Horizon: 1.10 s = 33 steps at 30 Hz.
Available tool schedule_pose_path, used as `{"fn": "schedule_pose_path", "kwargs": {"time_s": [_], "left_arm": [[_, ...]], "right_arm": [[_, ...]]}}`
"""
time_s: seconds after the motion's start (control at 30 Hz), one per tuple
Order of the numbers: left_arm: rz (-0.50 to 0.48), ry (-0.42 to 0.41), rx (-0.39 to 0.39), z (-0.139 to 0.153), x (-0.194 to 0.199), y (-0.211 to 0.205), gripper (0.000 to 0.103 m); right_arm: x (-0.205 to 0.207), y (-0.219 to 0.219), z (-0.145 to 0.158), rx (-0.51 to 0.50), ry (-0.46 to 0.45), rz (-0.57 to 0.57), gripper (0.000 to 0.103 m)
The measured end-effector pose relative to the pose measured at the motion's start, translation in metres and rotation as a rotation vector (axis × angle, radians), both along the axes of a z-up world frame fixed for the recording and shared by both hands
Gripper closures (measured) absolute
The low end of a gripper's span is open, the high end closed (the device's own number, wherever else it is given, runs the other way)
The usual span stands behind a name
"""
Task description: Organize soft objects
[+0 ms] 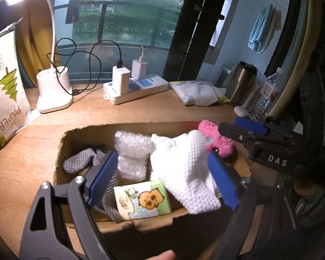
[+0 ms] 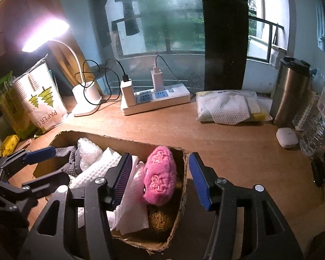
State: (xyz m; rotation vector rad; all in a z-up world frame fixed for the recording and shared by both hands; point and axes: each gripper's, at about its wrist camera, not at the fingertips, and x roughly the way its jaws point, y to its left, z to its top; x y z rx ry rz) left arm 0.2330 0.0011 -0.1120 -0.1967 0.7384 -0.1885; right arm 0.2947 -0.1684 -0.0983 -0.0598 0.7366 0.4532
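An open cardboard box (image 1: 60, 151) sits on the wooden desk. It holds bubble wrap (image 1: 132, 153), a grey dotted sock (image 1: 80, 160), a tissue pack with a cartoon bear (image 1: 143, 199), a white textured cloth (image 1: 184, 169) and a pink plush toy (image 1: 216, 138). My left gripper (image 1: 162, 179) is open above the box, the cloth lying between its blue pads. My right gripper (image 2: 160, 182) is open over the box's right end, straddling the pink plush (image 2: 160, 175) and the box wall (image 2: 184, 173). The cloth (image 2: 130, 195) shows there too.
At the back of the desk stand a white lamp base (image 1: 54, 91), a power strip with chargers (image 1: 136, 88), a wipes pack (image 1: 197, 93), a steel tumbler (image 1: 242, 82) and a water bottle (image 2: 316, 125). A paper cup bag (image 1: 4, 99) is at left. A small white case (image 2: 287, 137) lies at right.
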Motion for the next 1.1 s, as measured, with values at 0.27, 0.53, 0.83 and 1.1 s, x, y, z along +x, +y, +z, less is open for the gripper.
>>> {"fn": "schedule_pose_path", "kwargs": {"time_s": [0.27,0.53,0.83,1.1], "left_arm": [[0.013,-0.033,0.007,0.011,-0.012,0.003,0.017],[0.027,-0.075,0.011,0.025,-0.035,0.006,0.017],[0.038,-0.118,0.018,0.038,-0.061,0.009,0.017],[0.052,-0.158,0.021,0.051,-0.084,0.013,0.013]], "right_arm": [[-0.017,-0.002,0.012,0.0,-0.031,0.003,0.045],[-0.043,-0.001,0.026,0.005,-0.067,0.02,0.045],[-0.075,-0.001,0.039,0.008,-0.102,0.019,0.044],[-0.102,-0.003,0.05,0.011,-0.135,0.012,0.034]]}}
